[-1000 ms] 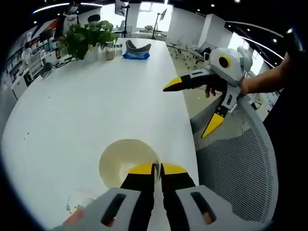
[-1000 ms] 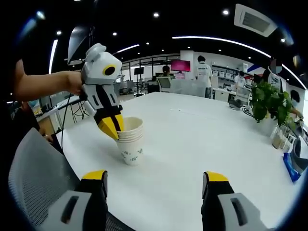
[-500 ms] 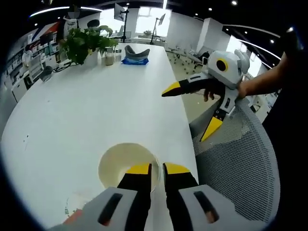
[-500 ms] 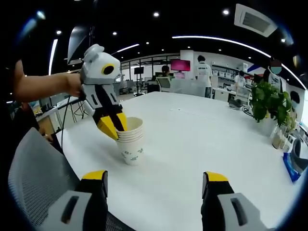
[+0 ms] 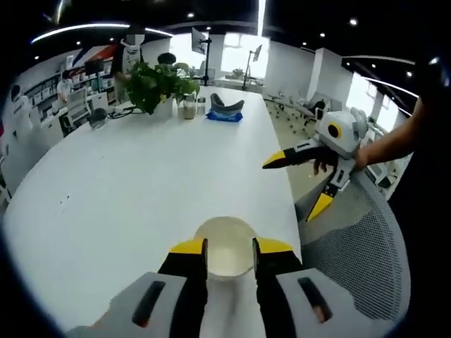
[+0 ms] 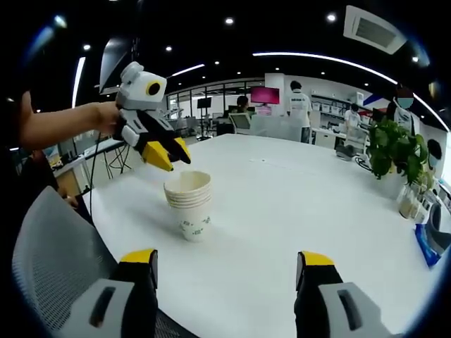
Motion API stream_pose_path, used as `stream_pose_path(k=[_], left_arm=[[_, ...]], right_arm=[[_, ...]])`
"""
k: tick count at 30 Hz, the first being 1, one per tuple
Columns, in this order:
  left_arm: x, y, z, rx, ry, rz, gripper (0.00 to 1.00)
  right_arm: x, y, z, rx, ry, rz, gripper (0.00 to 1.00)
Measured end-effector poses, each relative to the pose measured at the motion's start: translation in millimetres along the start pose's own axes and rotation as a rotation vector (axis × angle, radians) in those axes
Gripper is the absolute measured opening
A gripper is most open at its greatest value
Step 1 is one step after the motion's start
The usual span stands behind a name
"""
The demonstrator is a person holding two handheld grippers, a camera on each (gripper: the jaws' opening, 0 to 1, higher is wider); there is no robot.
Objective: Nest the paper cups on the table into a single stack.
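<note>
Task judged complete or nearly so: the nested paper cups [image 6: 188, 205] stand as one stack on the white table [image 6: 296, 204], left gripper [image 6: 168, 152] released just above at 11 o'clock, right gripper [image 6: 225, 271] spread, holding nothing

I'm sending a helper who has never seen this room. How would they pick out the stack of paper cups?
Start at the long white table and go to the end nearest the grey mesh chair. The stack of paper cups stands upright near that edge, the one cream-coloured thing there, with several rims nested at its top.
</note>
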State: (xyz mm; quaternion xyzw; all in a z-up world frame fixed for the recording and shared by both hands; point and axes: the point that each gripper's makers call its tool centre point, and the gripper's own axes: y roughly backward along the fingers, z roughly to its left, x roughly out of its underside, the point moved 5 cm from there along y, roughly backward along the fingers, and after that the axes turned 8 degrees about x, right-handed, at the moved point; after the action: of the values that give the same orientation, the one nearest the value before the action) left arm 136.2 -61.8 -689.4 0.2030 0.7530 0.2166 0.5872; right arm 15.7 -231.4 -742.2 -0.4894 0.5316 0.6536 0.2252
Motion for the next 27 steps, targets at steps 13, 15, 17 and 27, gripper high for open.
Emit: stream_pose_path(k=[13,15,17,27], left_arm=[[26.8,51,37.8,-0.212,0.111,-0.116,0.37],[31.8,58,39.4,-0.236,0.133,-0.122,0.38],[39.5,63,44.6,-0.255,0.156,-0.132,0.38],[66.4,73,56.9,-0.322,0.244,-0.187,0.41]], right_arm=[[0.4,0,0,-0.005,0.000,0.000,0.81],[0.0,0,1,-0.006,0.000,0.001,0.81],[-0.1,0,2,-0.008,0.000,0.002,0.81],[0.4,0,2,-0.011,0.001,0.009,0.81]])
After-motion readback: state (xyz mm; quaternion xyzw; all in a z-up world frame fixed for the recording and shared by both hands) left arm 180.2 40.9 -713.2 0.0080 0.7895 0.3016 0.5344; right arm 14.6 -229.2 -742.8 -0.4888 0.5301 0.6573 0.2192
